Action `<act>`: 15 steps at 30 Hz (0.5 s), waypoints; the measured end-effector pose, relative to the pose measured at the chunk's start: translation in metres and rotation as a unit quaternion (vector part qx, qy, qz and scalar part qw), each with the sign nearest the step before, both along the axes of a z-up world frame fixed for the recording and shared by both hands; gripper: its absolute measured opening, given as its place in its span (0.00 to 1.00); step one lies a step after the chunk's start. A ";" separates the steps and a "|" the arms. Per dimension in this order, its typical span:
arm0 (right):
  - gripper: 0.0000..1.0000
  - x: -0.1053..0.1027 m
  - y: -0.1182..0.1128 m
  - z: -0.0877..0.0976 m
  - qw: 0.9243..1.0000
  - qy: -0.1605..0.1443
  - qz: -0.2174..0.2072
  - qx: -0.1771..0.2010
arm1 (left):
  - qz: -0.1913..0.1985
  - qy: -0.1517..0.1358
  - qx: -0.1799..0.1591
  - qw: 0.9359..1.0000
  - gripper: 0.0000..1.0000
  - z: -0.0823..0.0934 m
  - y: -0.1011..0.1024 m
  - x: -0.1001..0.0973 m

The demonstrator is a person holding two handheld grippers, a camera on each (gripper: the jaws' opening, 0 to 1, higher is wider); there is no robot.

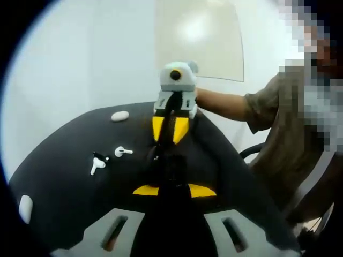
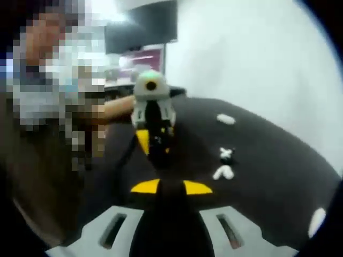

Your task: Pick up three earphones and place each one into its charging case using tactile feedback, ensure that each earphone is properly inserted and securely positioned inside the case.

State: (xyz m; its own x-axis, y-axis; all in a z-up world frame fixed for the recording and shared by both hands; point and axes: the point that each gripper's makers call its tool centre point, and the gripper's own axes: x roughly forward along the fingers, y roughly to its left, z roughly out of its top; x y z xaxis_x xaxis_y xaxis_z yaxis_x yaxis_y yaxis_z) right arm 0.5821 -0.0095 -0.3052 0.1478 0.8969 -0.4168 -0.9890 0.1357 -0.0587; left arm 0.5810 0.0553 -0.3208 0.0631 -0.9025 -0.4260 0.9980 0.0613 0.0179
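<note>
I see both grippers facing each other over the middle of the dark round desk (image 1: 69,176), tips nearly meeting.

Left gripper (image 1: 174,189): its yellow-tipped jaws are close together. Something small and dark sits between the two grippers' tips; I can't tell which one clamps it, or what it is.

Right gripper (image 2: 171,186): same picture from its own view, jaws close together, tips up against the other gripper. Too blurred to tell whether it grips anything.

In the left gripper view, two white earphones (image 1: 98,163) lie loose on the desk just beside each other, between the grippers and the desk's edge. One has its stem pointing toward the grippers (image 1: 122,151). A white oval case (image 1: 120,115) sits near the far edge, well apart from them. Another white case (image 1: 25,208) sits at the near-left edge.

In the right gripper view, the earphones show as a blurred white pair (image 2: 224,163) on the desk.

A person's arm (image 1: 222,103) holds the right gripper from behind.
</note>
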 end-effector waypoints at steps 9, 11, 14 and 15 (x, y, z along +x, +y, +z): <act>0.19 0.031 -0.039 0.003 0.995 0.042 -0.086 0.017 | 0.000 -0.001 0.001 1.000 0.15 0.001 0.000 0.002; 0.19 0.031 -0.045 -0.006 0.994 0.056 -0.089 0.011 | 0.000 -0.001 0.001 1.000 0.15 0.001 0.000 0.002; 0.19 0.025 -0.044 -0.011 0.994 0.063 -0.085 0.009 | 0.000 -0.001 0.000 1.000 0.15 0.001 0.000 0.002; 0.19 0.024 -0.044 -0.011 0.994 0.064 -0.083 0.009 | 0.000 -0.001 0.000 1.000 0.15 0.001 0.000 0.002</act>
